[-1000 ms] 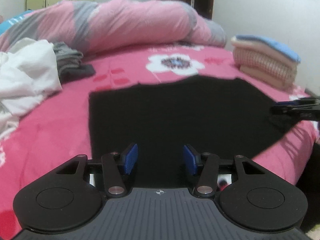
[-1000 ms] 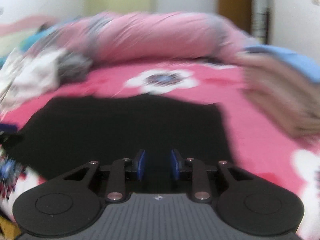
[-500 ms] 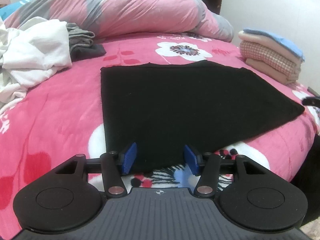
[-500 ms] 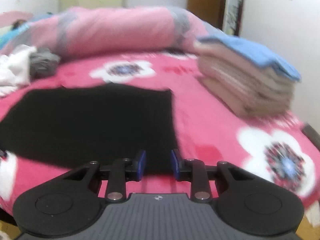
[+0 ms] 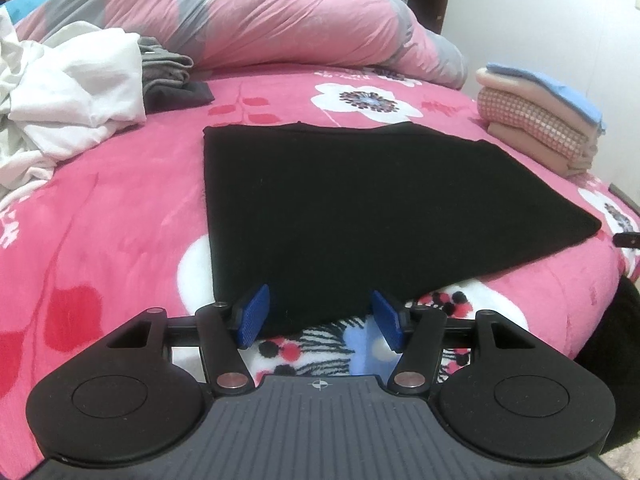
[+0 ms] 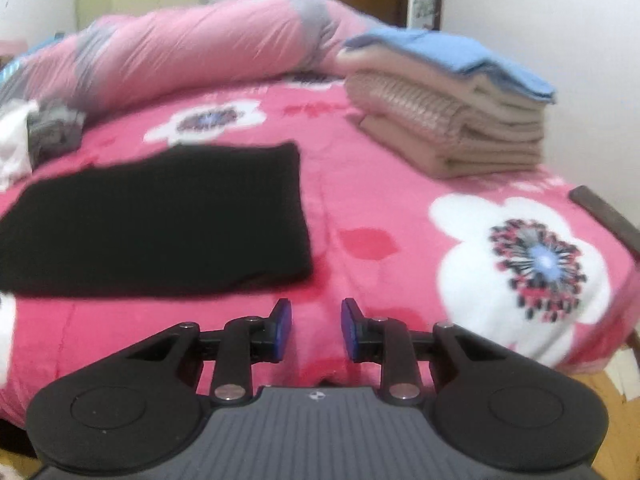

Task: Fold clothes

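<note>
A black garment [image 5: 360, 208] lies flat and folded on the pink flowered bedspread [image 5: 100, 240]. In the left wrist view my left gripper [image 5: 320, 318] is open just short of the cloth's near edge, with nothing between its blue pads. Seen from the right wrist, the same black garment [image 6: 160, 216] lies to the left. My right gripper [image 6: 314, 328] is open over bare bedspread [image 6: 400, 208], off the cloth's near right corner, holding nothing. The tip of the right gripper [image 5: 626, 239] shows at the right edge of the left wrist view.
A stack of folded clothes [image 5: 540, 120] with a blue piece on top sits at the bed's right side, also seen as a stack [image 6: 448, 120] from the right wrist. A heap of white and grey unfolded clothes [image 5: 72, 96] lies at the left. A rolled pink quilt [image 5: 280, 16] crosses the back.
Both grippers have drawn back toward the bed's near edge, off the black garment. The right gripper has swung to the right and now sits over bare bedspread. The garment lies still.
</note>
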Available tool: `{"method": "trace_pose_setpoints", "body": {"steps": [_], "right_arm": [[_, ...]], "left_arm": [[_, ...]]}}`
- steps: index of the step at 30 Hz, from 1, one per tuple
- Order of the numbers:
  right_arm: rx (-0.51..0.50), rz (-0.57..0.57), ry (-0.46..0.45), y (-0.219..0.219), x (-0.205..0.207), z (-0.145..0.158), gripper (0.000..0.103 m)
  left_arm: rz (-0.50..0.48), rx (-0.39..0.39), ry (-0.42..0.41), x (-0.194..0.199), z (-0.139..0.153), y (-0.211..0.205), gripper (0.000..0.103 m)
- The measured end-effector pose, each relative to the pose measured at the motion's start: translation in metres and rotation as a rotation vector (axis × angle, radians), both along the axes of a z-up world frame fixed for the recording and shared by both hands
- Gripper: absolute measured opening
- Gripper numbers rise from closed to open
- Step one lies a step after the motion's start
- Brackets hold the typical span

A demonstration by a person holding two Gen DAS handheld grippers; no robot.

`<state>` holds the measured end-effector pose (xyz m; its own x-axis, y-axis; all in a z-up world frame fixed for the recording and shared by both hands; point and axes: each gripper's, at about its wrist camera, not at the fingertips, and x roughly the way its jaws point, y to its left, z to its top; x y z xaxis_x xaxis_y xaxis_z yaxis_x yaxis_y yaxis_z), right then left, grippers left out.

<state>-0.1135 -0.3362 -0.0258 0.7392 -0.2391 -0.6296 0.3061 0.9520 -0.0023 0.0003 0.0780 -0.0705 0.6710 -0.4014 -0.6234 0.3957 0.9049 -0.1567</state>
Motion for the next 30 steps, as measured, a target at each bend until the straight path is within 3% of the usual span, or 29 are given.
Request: {"method": "trace_pose_setpoints", "body": {"steps": [6, 16, 19, 25, 29, 30], "right_arm": [[0.080, 0.119, -0.109, 0.028, 0.015, 0.014, 0.030], [0.186, 0.347, -0.107, 0.102, 0.061, -0.004, 0.033], [0.198, 0.354, -0.092, 0.110, 0.060, -0.010, 0.038], [0.158, 0.312, -0.052, 0.108, 0.059, -0.016, 0.040], [0.135, 0.280, -0.067, 0.107, 0.056, -0.012, 0.048], [0.132, 0.264, -0.080, 0.107, 0.055, -0.010, 0.055]], "left_arm": [[0.040, -0.032, 0.023, -0.010, 0.000, 0.011, 0.058], [0.118, -0.146, 0.074, -0.020, 0.004, 0.036, 0.060], [0.141, -0.186, 0.090, -0.021, 0.005, 0.044, 0.060], [0.147, -0.195, 0.075, -0.017, 0.009, 0.041, 0.060], [0.143, -0.177, 0.044, -0.013, 0.018, 0.038, 0.061], [0.141, -0.172, 0.033, -0.013, 0.021, 0.038, 0.061]]}}
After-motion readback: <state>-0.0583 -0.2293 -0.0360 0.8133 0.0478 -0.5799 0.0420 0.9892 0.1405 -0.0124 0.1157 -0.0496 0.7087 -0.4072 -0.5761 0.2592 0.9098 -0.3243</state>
